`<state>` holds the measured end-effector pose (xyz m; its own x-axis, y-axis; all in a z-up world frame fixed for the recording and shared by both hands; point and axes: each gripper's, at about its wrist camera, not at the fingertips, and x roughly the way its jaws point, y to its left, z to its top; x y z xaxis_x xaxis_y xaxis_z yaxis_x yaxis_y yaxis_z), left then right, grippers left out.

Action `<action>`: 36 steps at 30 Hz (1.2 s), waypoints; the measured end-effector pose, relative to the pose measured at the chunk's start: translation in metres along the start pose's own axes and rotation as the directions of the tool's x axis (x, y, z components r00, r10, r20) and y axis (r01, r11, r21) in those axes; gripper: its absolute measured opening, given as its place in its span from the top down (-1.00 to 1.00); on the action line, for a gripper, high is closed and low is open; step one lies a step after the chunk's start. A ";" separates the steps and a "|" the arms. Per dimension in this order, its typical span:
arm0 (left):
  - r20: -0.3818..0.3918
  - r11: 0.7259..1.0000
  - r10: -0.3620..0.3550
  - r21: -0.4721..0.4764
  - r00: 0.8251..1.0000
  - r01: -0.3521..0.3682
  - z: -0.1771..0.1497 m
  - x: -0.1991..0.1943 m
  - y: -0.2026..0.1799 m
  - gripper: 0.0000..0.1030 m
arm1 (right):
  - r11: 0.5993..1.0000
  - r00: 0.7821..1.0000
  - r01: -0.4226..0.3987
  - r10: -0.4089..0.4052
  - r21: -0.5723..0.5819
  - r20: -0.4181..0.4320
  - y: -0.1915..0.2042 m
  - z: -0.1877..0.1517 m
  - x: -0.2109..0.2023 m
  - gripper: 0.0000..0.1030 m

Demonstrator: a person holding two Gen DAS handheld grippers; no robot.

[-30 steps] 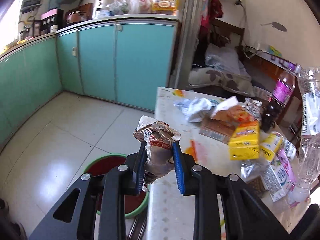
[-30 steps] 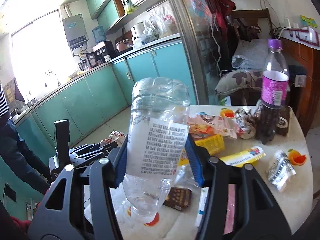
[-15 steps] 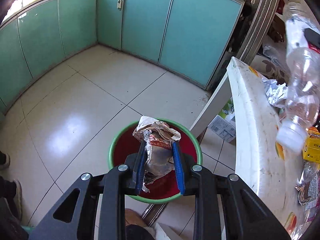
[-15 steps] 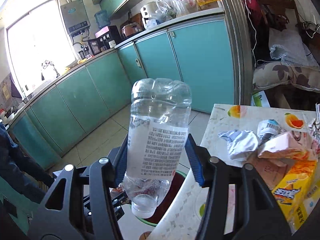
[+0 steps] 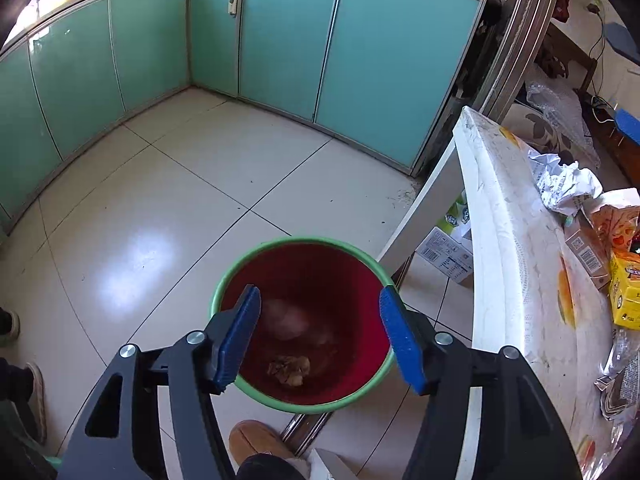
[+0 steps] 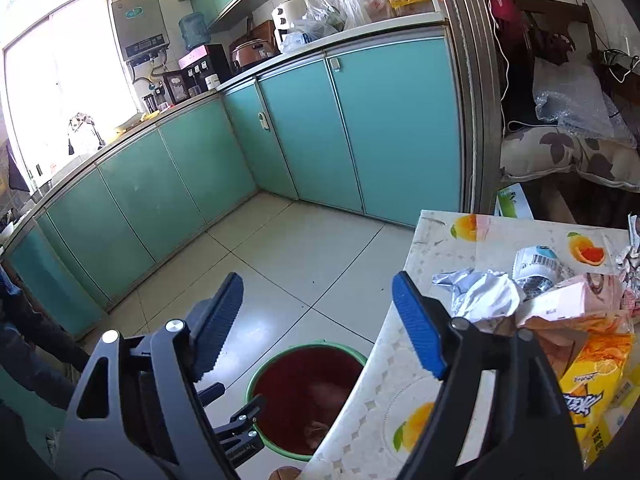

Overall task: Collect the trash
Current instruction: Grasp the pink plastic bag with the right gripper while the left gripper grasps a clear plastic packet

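Left wrist view: the left claw (image 5: 316,338) hangs over a round red plastic bin with a green rim (image 5: 256,391) on the tiled floor; its blue-padded jaws have just been opening and now stand spread with nothing between them. A crumpled brown wrapper (image 5: 290,369) and a pale blurred shape, perhaps a clear bottle, lie at the bin's bottom. The white desk (image 5: 516,264) edge just beside the bin carries more litter, including crumpled white paper (image 5: 568,182). Right wrist view: the right claw (image 6: 318,320) is also spread and empty, its jaws just opened, above the bin's near side and the desk edge. The likely risk is that, swinging back for the remaining litter, a claw clips the desk edge or the bin rim and tips it, or sweeps a yellow snack packet (image 6: 596,376) onto the floor.
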<state>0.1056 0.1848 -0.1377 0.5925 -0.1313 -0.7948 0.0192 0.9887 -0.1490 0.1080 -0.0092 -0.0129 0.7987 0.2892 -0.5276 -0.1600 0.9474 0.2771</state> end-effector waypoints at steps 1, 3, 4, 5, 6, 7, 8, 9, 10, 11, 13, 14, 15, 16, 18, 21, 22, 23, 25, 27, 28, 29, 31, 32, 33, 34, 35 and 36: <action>0.006 1.000 -0.007 0.000 1.000 0.007 0.000 -0.003 -0.002 -0.18 | 1.000 1.000 -0.007 0.007 0.001 0.003 -0.003 -0.001 -0.010 -0.51; 0.024 1.000 -0.031 -0.002 0.999 0.031 0.000 -0.014 -0.007 -0.19 | 1.000 1.000 -0.013 0.013 -0.003 0.003 -0.010 -0.006 -0.032 -0.52; 0.037 0.999 -0.045 0.000 0.998 0.045 0.001 -0.020 -0.009 -0.23 | 1.000 1.000 -0.016 0.016 -0.009 0.001 -0.014 -0.008 -0.042 -0.55; 0.054 0.998 -0.058 0.004 0.997 0.058 0.003 -0.026 -0.011 -0.34 | 1.000 1.000 -0.013 0.013 -0.024 -0.002 -0.019 -0.012 -0.055 -0.59; 0.074 0.998 -0.069 0.010 0.995 0.068 0.005 -0.032 -0.014 -0.41 | 0.999 1.000 -0.002 0.002 -0.041 -0.004 -0.023 -0.016 -0.065 -0.60; 0.098 0.997 -0.081 0.018 0.992 0.080 0.004 -0.042 -0.020 -0.53 | 0.998 1.000 0.019 -0.019 -0.062 -0.008 -0.029 -0.021 -0.078 -0.61; 0.120 0.995 -0.097 0.029 0.988 0.095 0.006 -0.050 -0.026 -0.59 | 0.996 0.999 0.041 -0.042 -0.078 -0.011 -0.037 -0.027 -0.090 -0.62; 0.140 0.993 -0.114 0.045 0.984 0.108 0.007 -0.058 -0.033 -0.60 | 0.994 0.998 0.061 -0.062 -0.085 -0.015 -0.046 -0.032 -0.102 -0.62; 0.159 0.991 -0.128 0.065 0.979 0.119 0.007 -0.066 -0.041 -0.62 | 0.993 0.996 0.079 -0.081 -0.087 -0.020 -0.055 -0.037 -0.111 -0.62; 0.176 0.989 -0.137 0.084 0.975 0.124 0.007 -0.072 -0.050 -0.72 | 0.991 0.994 0.106 -0.108 -0.081 -0.028 -0.069 -0.042 -0.124 -0.62; 0.194 0.985 -0.151 0.118 0.969 0.129 0.008 -0.079 -0.069 -0.78 | 0.986 0.987 0.155 -0.158 -0.059 -0.042 -0.095 -0.052 -0.144 -0.63; 0.192 0.981 -0.165 0.132 0.968 0.141 0.007 -0.082 -0.078 -0.78 | 0.982 0.981 0.184 -0.186 -0.045 -0.053 -0.108 -0.057 -0.154 -0.63; 0.185 0.977 -0.184 0.142 0.965 0.159 0.006 -0.083 -0.086 -0.78 | 0.978 0.976 0.208 -0.210 -0.033 -0.062 -0.120 -0.062 -0.162 -0.63; 0.174 0.971 -0.210 0.150 0.962 0.185 0.004 -0.085 -0.091 -0.79 | 0.972 0.969 0.235 -0.236 -0.018 -0.074 -0.132 -0.068 -0.170 -0.64; 0.144 0.955 -0.270 0.166 0.952 0.246 -0.002 -0.087 -0.107 -0.79 | 0.963 0.958 0.269 -0.267 0.011 -0.102 -0.152 -0.080 -0.183 -0.64; 0.097 0.927 -0.330 0.219 0.939 0.304 -0.015 -0.087 -0.138 -0.79 | 0.954 0.946 0.298 -0.289 0.041 -0.146 -0.174 -0.101 -0.195 -0.65; 0.086 0.917 -0.339 0.251 0.937 0.309 -0.019 -0.087 -0.151 -0.79 | 0.951 0.942 0.306 -0.295 0.044 -0.162 -0.178 -0.107 -0.197 -0.65; 0.079 0.907 -0.345 0.284 0.935 0.310 -0.026 -0.089 -0.162 -0.79 | 0.950 0.938 0.308 -0.294 0.049 -0.182 -0.183 -0.113 -0.197 -0.65; 0.066 0.883 -0.351 0.354 0.934 0.307 -0.037 -0.092 -0.185 -0.80 | 0.954 0.937 0.292 -0.271 0.068 -0.219 -0.188 -0.124 -0.194 -0.65; 0.053 0.854 -0.364 0.417 0.930 0.311 -0.047 -0.094 -0.204 -0.81 | 0.961 0.940 0.258 -0.225 0.100 -0.258 -0.194 -0.135 -0.190 -0.65; 0.046 0.841 -0.366 0.444 0.929 0.310 -0.052 -0.095 -0.212 -0.81 | 0.962 0.939 0.249 -0.212 0.110 -0.271 -0.196 -0.140 -0.189 -0.65; 0.039 0.830 -0.366 0.465 0.930 0.308 -0.056 -0.095 -0.219 -0.81 | 0.963 0.938 0.245 -0.205 0.117 -0.279 -0.198 -0.144 -0.187 -0.62; 0.022 0.811 -0.373 0.494 0.928 0.314 -0.062 -0.096 -0.231 -0.81 | 0.962 0.938 0.241 -0.197 0.127 -0.285 -0.203 -0.151 -0.187 -0.38; 0.013 0.805 -0.375 0.501 0.927 0.319 -0.063 -0.095 -0.235 -0.81 | 0.966 0.948 0.209 -0.160 0.156 -0.276 -0.206 -0.153 -0.189 -0.14; 0.005 0.800 -0.376 0.505 0.927 0.322 -0.064 -0.093 -0.240 -0.81 | 0.966 0.956 0.173 -0.118 0.194 -0.268 -0.210 -0.155 -0.193 0.02; -0.005 0.799 -0.376 0.505 0.927 0.327 -0.063 -0.091 -0.242 -0.81 | 0.964 0.962 0.155 -0.098 0.218 -0.254 -0.212 -0.155 -0.197 0.23; -0.018 0.800 -0.375 0.499 0.927 0.333 -0.062 -0.087 -0.246 -0.81 | 0.961 0.964 0.174 -0.121 0.214 -0.238 -0.213 -0.153 -0.202 0.46; -0.036 0.801 -0.377 0.489 0.925 0.345 -0.061 -0.083 -0.247 -0.81 | 0.960 0.963 0.196 -0.151 0.197 -0.223 -0.211 -0.150 -0.207 0.49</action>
<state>0.0025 -0.0534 -0.0708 0.5123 -0.4971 -0.7003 0.6136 0.7824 -0.1065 -0.1107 -0.2488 -0.0831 0.6643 0.1657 -0.7289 0.1177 0.9398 0.3209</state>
